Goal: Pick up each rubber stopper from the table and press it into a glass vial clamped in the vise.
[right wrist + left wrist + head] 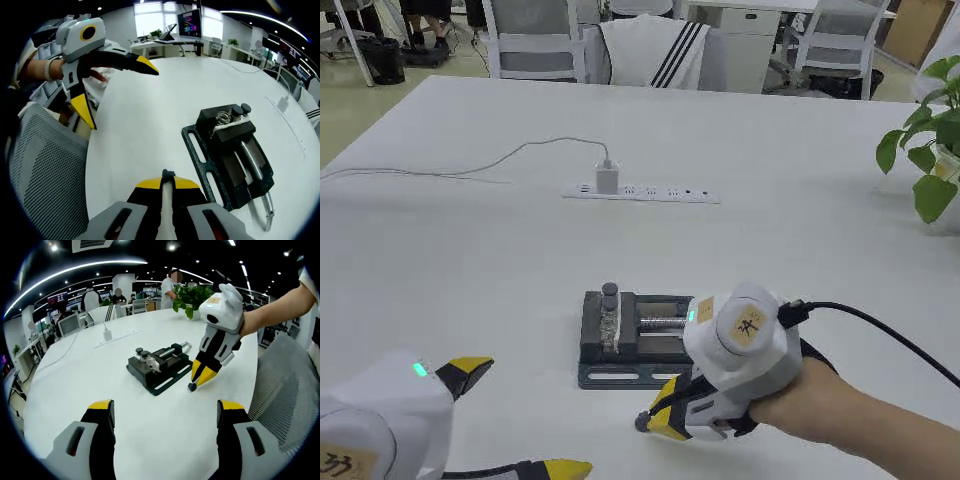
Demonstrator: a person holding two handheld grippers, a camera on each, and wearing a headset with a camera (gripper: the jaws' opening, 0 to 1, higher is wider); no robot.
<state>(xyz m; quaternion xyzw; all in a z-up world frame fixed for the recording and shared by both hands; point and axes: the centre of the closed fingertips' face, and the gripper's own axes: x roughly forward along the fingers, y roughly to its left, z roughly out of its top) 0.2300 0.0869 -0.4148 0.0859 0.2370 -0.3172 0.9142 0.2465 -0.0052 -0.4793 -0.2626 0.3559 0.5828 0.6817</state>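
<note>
Tabletop [470, 260], white, carries vise [630, 345] and power strip [640, 191]; left tool [166, 406] gapes, right tool [652, 418] pinches stopper [642, 424].

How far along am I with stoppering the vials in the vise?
Done: two vials in the vise carry dark stoppers. In hand: the right gripper is shut on another rubber stopper, low beside the vise, not yet pressed in; the left gripper is open. Left: one glass vial beside them looks uncapped, so probably this last one.

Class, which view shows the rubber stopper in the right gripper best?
The left gripper view: the rubber stopper shows whole at the right gripper's jaw tips. The head view shows it small; the right gripper view, only a dark sliver.
</note>
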